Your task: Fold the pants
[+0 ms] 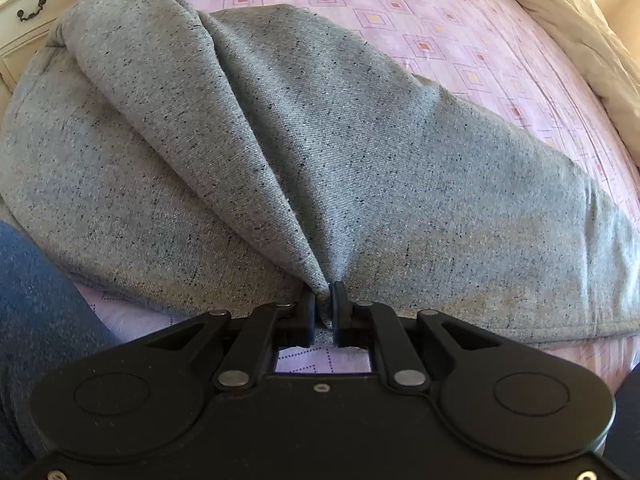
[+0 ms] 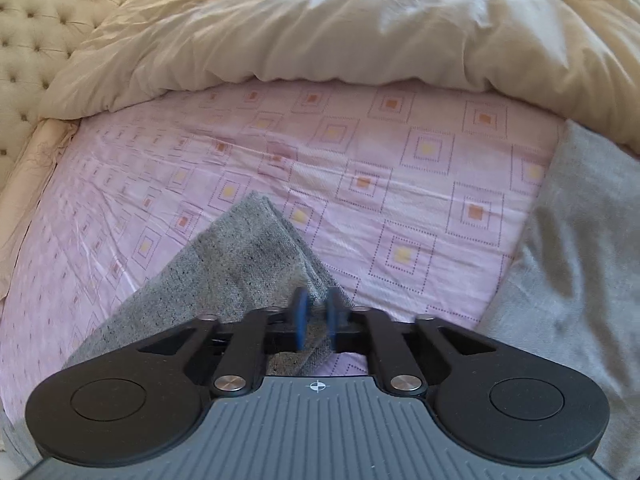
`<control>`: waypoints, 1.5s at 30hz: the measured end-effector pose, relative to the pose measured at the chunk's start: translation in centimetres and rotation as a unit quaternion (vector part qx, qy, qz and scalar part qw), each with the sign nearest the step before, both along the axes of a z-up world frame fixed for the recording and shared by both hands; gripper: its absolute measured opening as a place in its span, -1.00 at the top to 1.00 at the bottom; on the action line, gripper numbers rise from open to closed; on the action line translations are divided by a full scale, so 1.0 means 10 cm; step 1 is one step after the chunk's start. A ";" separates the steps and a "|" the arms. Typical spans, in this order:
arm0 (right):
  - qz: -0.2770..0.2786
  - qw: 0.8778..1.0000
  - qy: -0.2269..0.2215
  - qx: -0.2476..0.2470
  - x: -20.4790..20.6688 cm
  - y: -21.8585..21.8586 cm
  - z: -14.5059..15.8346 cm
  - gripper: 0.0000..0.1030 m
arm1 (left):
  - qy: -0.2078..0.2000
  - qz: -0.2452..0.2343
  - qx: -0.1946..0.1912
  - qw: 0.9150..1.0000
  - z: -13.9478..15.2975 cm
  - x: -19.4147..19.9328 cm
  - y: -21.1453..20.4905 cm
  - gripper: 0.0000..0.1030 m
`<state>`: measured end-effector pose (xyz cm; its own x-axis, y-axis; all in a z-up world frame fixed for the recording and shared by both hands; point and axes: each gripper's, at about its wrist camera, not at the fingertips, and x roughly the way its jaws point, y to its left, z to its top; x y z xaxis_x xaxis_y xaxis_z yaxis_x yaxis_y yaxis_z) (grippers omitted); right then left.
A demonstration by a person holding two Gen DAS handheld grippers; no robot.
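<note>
Black tongs fill the near edge of both wrist views. On the left side, the left tongs (image 1: 324, 300) point steeply down at the bed, their dark fingers (image 1: 308, 312) nearly together and pinching a ridge of the grey pants (image 1: 280, 140) at the cloth's near edge; a thin fold of fabric sits between the pads. From that pinch a long crease runs up and to the far left, with one layer of cloth draped over another. The pants lie spread across the pink patterned sheet (image 1: 460, 28), reaching from the far left corner to the near right. At the near left, a blue sleeve or trouser leg (image 1: 36, 300) of the person shows beside the tongs. Far left stands a cream drawer unit (image 1: 28, 8) with a dark handle, and at the far right a cream duvet (image 1: 568, 20) lies bunched.

Moving right, the right tongs (image 2: 316, 312) have blue pads (image 2: 300, 320) closed on a folded grey corner of the pants (image 2: 240, 256), which rises to a point just beyond the fingertips. More grey cloth lies at the right edge of this view, slightly blurred. The pink sheet (image 2: 400, 168) stretches beyond, the duvet (image 2: 320, 28) heaped across the far side, and a tufted headboard (image 2: 36, 28) stands at the far left.
</note>
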<state>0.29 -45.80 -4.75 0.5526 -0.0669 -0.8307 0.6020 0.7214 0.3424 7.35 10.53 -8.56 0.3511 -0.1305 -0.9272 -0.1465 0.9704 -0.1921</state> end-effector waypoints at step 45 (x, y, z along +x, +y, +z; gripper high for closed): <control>0.377 0.916 -0.135 0.019 1.49 2.70 0.46 0.30 | -0.044 0.089 0.085 0.991 0.96 0.63 1.67 0.51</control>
<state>15.21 -18.78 -0.18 0.6148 0.4449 -0.6512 -0.1725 0.8815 0.4395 13.60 27.23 1.04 0.4343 0.0971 -0.8955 -0.3086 0.9500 -0.0467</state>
